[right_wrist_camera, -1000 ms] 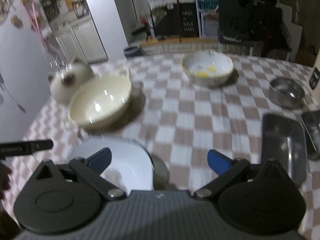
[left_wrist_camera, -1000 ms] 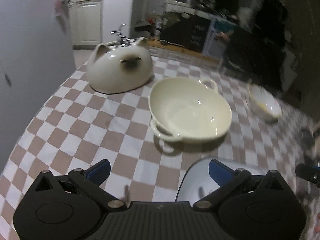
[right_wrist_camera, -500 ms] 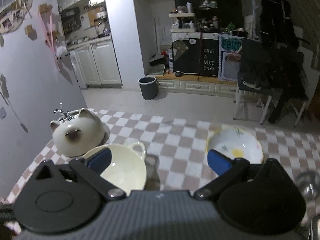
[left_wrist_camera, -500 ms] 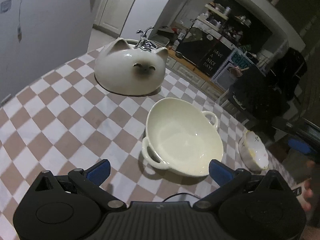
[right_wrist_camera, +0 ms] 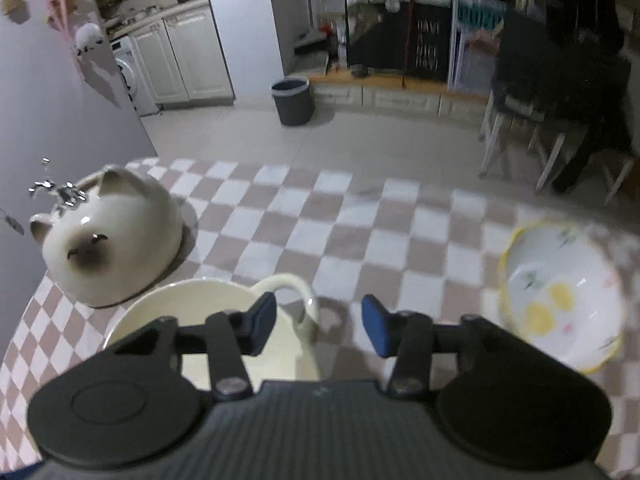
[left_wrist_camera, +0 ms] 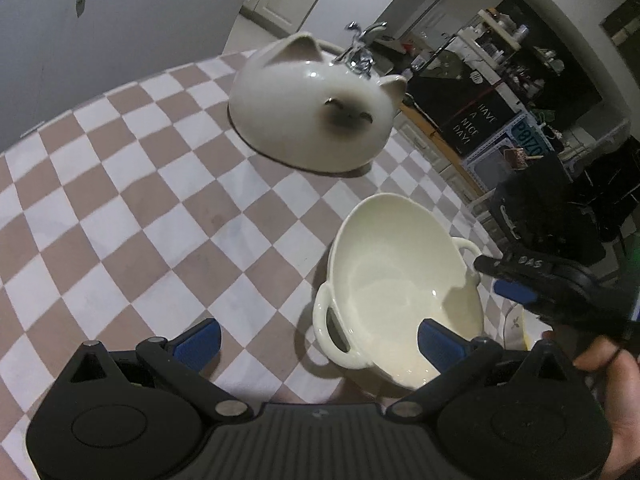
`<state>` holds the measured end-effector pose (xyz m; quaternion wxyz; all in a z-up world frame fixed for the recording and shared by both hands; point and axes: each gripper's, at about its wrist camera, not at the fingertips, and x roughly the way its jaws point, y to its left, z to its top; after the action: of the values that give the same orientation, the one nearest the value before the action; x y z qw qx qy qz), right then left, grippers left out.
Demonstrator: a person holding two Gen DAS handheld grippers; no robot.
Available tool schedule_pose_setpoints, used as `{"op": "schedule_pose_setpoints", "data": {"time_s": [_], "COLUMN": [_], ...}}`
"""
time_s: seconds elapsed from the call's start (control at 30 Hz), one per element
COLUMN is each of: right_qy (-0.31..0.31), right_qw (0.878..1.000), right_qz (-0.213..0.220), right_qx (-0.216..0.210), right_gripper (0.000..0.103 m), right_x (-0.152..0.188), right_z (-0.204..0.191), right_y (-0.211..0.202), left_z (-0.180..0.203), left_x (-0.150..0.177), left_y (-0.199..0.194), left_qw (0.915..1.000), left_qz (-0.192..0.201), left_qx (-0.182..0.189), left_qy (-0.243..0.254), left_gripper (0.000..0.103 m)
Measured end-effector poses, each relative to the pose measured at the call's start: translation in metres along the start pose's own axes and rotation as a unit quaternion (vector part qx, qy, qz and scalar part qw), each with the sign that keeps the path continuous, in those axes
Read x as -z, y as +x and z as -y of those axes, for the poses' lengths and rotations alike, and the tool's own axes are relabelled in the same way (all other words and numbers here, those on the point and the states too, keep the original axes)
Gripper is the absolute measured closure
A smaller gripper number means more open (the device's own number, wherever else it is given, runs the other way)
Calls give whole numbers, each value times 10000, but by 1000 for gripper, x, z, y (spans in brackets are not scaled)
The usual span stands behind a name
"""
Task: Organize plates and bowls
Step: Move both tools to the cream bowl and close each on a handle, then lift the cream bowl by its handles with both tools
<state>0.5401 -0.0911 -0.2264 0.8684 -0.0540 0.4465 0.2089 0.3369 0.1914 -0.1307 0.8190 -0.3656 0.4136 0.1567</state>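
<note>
On the checkered desk (left_wrist_camera: 120,208), the cream bowl (left_wrist_camera: 400,292) with two loop handles sits just in front of both tools, with the cat bowl (left_wrist_camera: 316,116) upside down farther back and the flowered bowl (right_wrist_camera: 560,300) off to the right, apart from the cream one.

Key relation, I'd say: in the right wrist view the bowl's far handle (right_wrist_camera: 292,292) sits right ahead of the right tool (right_wrist_camera: 318,326), slightly left of the gap, with the left pad over the bowl's inside and the right pad outside over the desk. So the rim by that handle lines up roughly between the jaws. The right tool has just been closing from wide open to about half; nothing is pinched yet, as far as I can see, so it's still released.

The left tool (left_wrist_camera: 318,340) is spread wide and empty. The bowl's near handle (left_wrist_camera: 332,332) lies between its pads, closer to the right one, no contact.

The bowl's handle-to-handle axis runs from the left tool's side to the right tool's, so each hand has its own handle nearest. Both tools point steeply down at the desk. My guess: a two-handed lift is coming.
</note>
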Motion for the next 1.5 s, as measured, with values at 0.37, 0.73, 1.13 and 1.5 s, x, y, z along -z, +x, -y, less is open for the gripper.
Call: {"op": "schedule_pose_setpoints", "data": {"time_s": [0.37,0.73,1.13,1.5], "right_qy": [-333,337,573,687], "right_qw": [9994,9976,9903,9906], "right_qz": [70,73,307,61], "right_qx": [-61,-600,-1226,-1182], "right_gripper": [91,88,37,52], "right_x": [13,58,84,89], "right_z": [2,61,82,84], "right_y": [6,-39,-75,-62], "left_z": [-7,0,27,39], "left_x": [-10,-22,-23,-22], "left_y": [11,21,36,52], "left_qw": [9991,9983,9891,9815], "left_qz": [370,216,359,364], "left_qx": [182,220,336,274], "left_qy": [-45,493,1385,1860], "left_gripper": [1,45,49,71]}}
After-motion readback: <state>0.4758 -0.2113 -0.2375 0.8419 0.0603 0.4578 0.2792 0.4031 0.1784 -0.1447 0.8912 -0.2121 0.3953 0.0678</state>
